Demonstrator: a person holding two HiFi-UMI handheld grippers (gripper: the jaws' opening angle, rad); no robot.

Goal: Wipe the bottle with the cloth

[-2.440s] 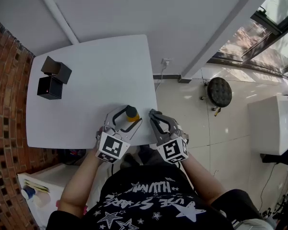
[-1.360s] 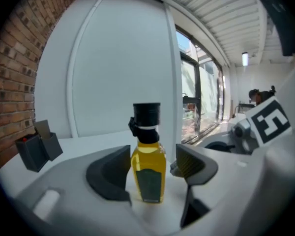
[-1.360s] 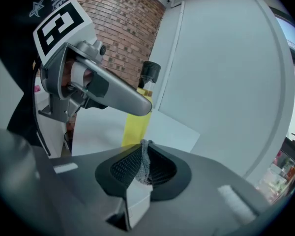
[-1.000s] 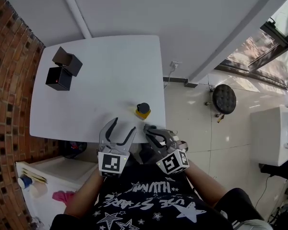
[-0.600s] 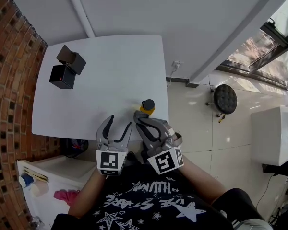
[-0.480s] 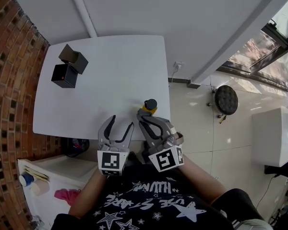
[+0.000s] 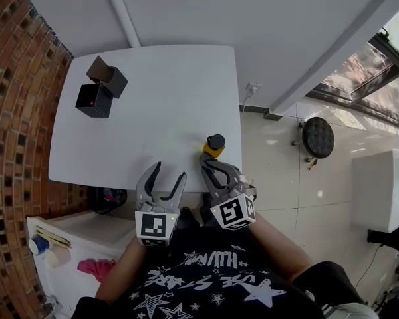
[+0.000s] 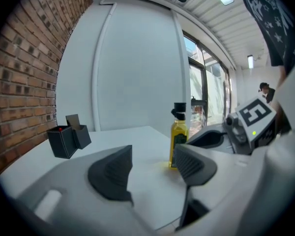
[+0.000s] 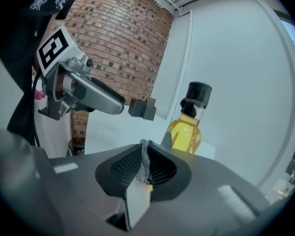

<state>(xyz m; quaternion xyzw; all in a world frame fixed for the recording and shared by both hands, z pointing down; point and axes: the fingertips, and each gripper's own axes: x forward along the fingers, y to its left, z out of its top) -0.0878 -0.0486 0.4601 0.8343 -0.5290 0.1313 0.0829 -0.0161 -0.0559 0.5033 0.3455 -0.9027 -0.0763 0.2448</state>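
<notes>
A small bottle [image 7: 215, 145] of yellow liquid with a black cap stands upright near the front right corner of the white table [image 7: 153, 92]. My right gripper [image 7: 210, 165] sits just in front of the bottle, apart from it, shut on a thin grey mesh cloth [image 9: 144, 162] with a white tag. In the right gripper view the bottle [image 9: 189, 127] rises just beyond the jaws. My left gripper [image 7: 167, 173] hangs over the table's front edge, to the left of the bottle [image 8: 178, 137], open with nothing between its jaws.
Two black boxes [image 7: 101, 86] stand at the table's far left, next to the brick wall [image 7: 20, 78]. The table's right edge drops to a tiled floor with a round stool [image 7: 318, 137]. A white cabinet [image 7: 66, 234] stands low at the left.
Since the oldest frame my left gripper has come away from the bottle and drawn back to the table's edge. The right gripper has moved forward to just short of the bottle.
</notes>
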